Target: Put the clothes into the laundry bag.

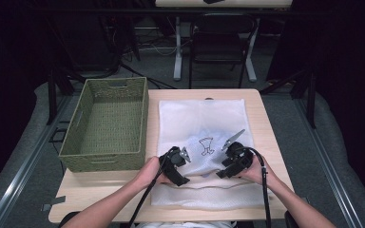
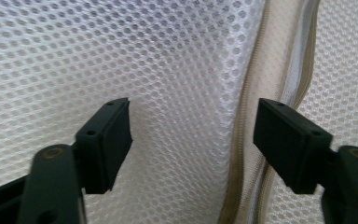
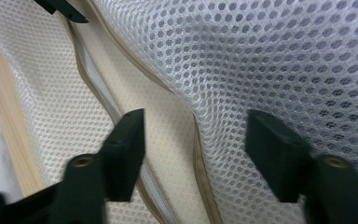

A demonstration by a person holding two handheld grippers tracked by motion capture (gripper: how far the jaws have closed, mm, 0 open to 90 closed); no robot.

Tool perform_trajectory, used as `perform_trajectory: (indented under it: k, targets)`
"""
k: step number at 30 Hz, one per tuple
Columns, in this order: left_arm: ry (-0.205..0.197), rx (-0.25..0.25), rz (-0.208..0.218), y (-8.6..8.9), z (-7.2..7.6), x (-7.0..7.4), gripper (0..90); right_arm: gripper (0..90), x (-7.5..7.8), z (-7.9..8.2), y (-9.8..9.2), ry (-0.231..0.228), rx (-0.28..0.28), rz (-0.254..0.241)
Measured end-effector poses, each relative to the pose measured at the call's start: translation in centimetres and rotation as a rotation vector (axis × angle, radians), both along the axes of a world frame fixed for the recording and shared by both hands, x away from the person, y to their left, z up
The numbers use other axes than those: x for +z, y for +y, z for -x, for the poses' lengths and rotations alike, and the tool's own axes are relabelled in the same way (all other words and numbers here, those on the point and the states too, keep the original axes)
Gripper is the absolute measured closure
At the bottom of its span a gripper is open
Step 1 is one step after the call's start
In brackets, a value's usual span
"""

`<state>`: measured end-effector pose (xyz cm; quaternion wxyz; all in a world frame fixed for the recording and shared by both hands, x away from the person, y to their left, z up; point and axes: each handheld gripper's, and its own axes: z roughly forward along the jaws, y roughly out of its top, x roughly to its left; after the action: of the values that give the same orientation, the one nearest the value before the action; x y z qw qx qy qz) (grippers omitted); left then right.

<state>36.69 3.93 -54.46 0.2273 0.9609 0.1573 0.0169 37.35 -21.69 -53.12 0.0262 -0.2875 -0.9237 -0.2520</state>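
Though it covers the right half of the wooden table (image 1: pixel 261 142), the white mesh laundry bag (image 1: pixel 202 118) looks to weigh almost nothing: thin, open-holed netting that will sag, fold and slide over itself the moment one edge is raised. I would judge the netting too limp to steer by a pinch in its middle; the beige zipper band (image 2: pixel 242 154) along the near edge seems the firmer part, and two holds spaced along it should keep the opening from collapsing. The weave could also snag on a jaw corner.

The bag lies flat, just right of the green woven basket (image 1: pixel 105 124), which sits on the table's left side. Both grippers hover close over the bag's near portion, side by side. The left gripper (image 2: pixel 193 133) has its jaws standing well apart with mesh below them and the zipper band running under the right-hand jaw; nothing is pinched. The right gripper (image 3: pixel 193 147) is likewise parted and holds nothing, with the zipper band passing between its jaws and a soft ridge of netting rising beside it.
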Motion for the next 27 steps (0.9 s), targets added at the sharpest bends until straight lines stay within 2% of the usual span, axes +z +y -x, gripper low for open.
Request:
perform_trajectory:
  k: [2,4,9,12,19,22,27]
  targets:
    - [-0.016,0.021,0.018,0.2,-0.1,0.7,21.8,23.0,0.4,0.3,0.0,-0.018,-0.008,-0.004]
    - [-0.03,0.038,0.048,0.5,-0.3,1.5,18.7,16.4,0.8,0.5,-0.1,-0.034,-0.016,-0.008]
    - [-0.058,0.093,0.105,1.2,-0.5,2.9,14.3,6.4,2.2,0.7,-0.5,-0.081,-0.053,-0.024]
    - [-0.065,0.119,0.117,1.7,-0.4,3.5,12.1,2.3,3.1,0.8,-0.7,-0.115,-0.071,-0.032]
    - [-0.115,0.16,0.132,3.1,0.1,5.0,9.6,0.0,5.1,1.6,-0.7,-0.185,-0.078,-0.032]
    - [-0.145,0.181,0.147,4.0,0.6,5.8,9.3,0.0,5.7,1.9,-0.7,-0.205,-0.081,-0.031]
    - [-0.174,0.207,0.162,5.5,1.4,7.0,9.1,0.0,6.5,2.8,-1.0,-0.236,-0.094,-0.03]
